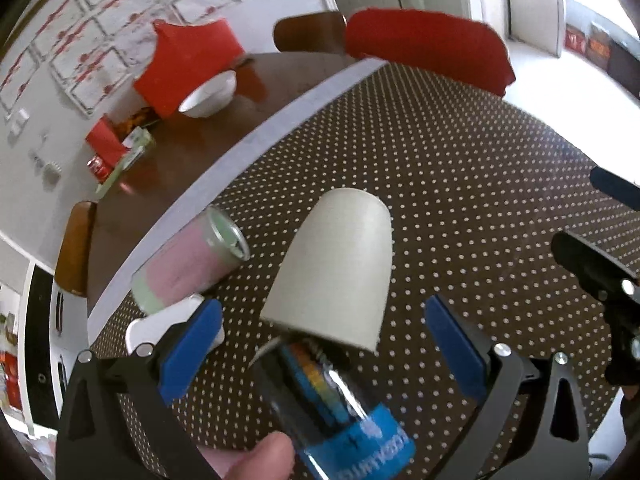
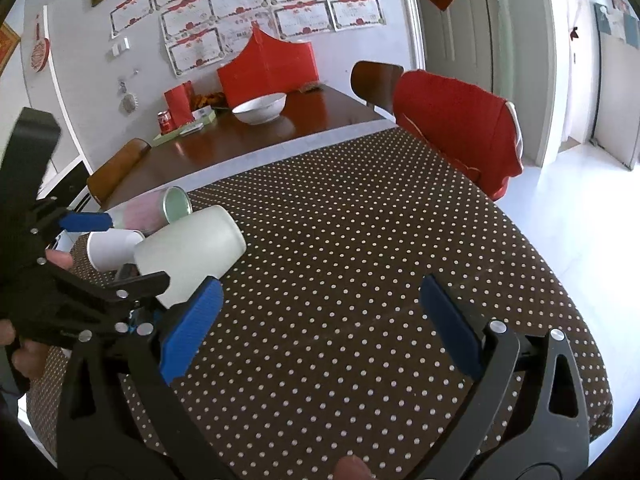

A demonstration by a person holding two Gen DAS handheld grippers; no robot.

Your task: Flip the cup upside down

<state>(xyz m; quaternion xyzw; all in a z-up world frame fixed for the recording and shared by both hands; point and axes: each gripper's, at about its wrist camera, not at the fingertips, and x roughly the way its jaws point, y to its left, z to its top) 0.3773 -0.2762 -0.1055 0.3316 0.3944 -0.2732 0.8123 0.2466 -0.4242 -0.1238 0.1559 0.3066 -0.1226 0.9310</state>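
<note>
A pale grey-white cup (image 1: 336,268) stands upside down, base up, on the dotted tablecloth, its rim over the end of a clear bottle with a blue label (image 1: 344,412). My left gripper (image 1: 320,352) is open, its blue fingers (image 1: 192,348) on either side of the cup without touching it. In the right wrist view the cup (image 2: 192,248) is at the left, tilted. My right gripper (image 2: 320,328) is open and empty over bare cloth to the right of the cup.
A pink and green can (image 1: 188,264) lies on its side left of the cup, next to a white paper cup (image 2: 112,248). The brown dotted cloth (image 2: 360,240) covers the table. A white bowl (image 2: 260,108), red boxes and a red-covered chair (image 2: 460,124) stand beyond.
</note>
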